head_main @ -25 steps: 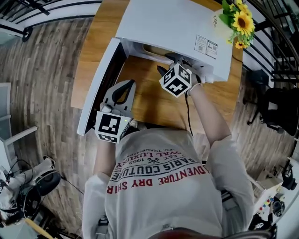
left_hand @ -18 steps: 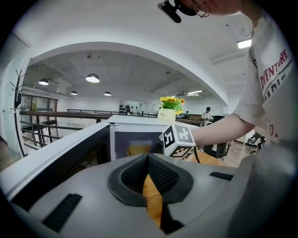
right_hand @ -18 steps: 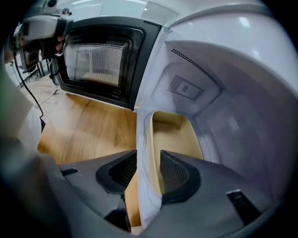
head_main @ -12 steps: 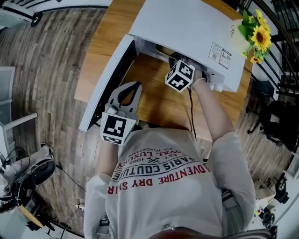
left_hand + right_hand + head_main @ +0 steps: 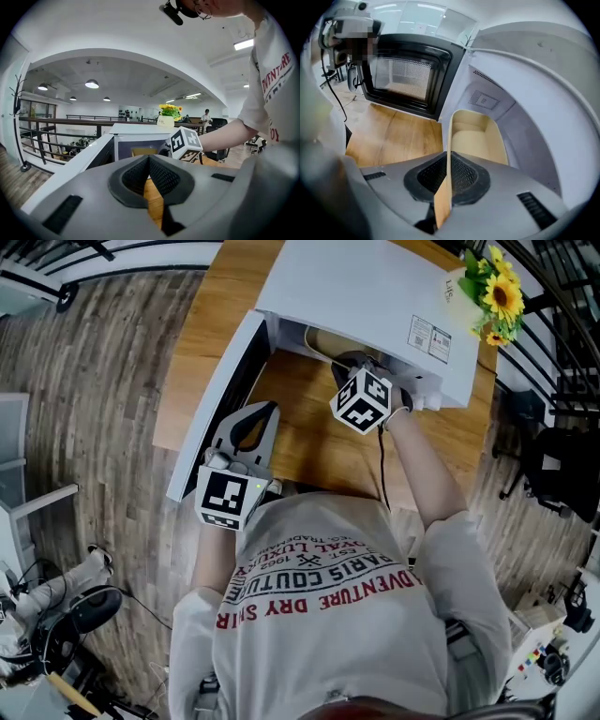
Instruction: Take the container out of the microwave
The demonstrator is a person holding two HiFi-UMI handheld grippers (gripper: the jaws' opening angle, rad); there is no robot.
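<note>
A cream, open-topped container (image 5: 478,140) sits inside the white microwave (image 5: 366,287), whose door (image 5: 216,399) is swung open to the left. My right gripper (image 5: 449,161) reaches into the cavity, its jaws closing tight on the container's near wall, which stands edge-on between the pads. From the head view only its marker cube and black body (image 5: 361,395) show at the microwave mouth; the fingertips are hidden inside. My left gripper (image 5: 265,413) hovers over the wooden table (image 5: 309,446) beside the door, shut on nothing (image 5: 149,161).
The microwave stands at the back of the table, with a pot of sunflowers (image 5: 492,287) on its right top corner. The open door (image 5: 405,75) stands to the left of the cavity. Wooden floor surrounds the table, and a railing runs at right.
The right gripper's jaws, spread at the microwave mouth a second ago, have gone a little deeper in and closed. The left gripper has stayed in place.
</note>
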